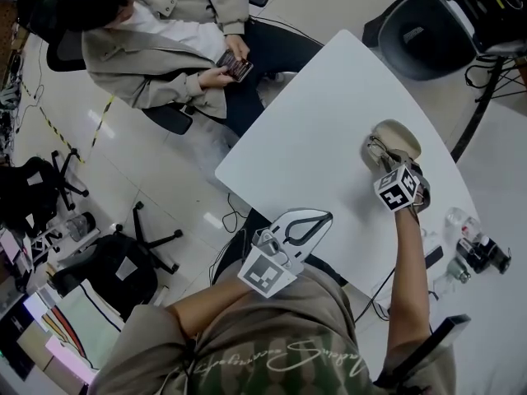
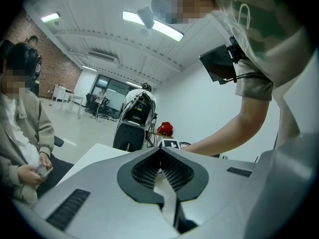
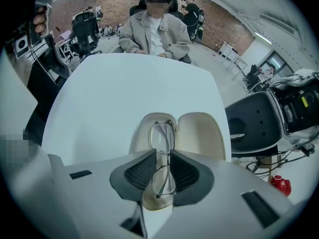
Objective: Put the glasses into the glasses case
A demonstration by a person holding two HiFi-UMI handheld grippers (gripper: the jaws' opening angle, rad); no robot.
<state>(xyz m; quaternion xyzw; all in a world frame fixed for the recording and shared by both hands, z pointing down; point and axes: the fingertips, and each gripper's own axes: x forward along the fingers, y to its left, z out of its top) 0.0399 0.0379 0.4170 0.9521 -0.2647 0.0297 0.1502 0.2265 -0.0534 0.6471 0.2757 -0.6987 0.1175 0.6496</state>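
The beige glasses case (image 1: 401,132) lies open on the white table (image 1: 313,138), both halves facing up (image 3: 199,128). My right gripper (image 1: 387,163) hangs just over the case's near edge, shut on the thin metal-framed glasses (image 3: 161,156). The glasses (image 1: 380,149) stand on edge between the pads, one lens reaching out above the case's left half. My left gripper (image 1: 324,217) hovers at the table's near left edge, well apart from the case. It is shut with nothing in it (image 2: 160,158).
A seated person (image 1: 165,48) with a phone is across the table's far left corner. A black chair (image 1: 428,31) stands past the far right corner. Bottles and small gear (image 1: 473,249) lie on a surface at the right. Office chairs (image 1: 123,266) stand on the floor at the left.
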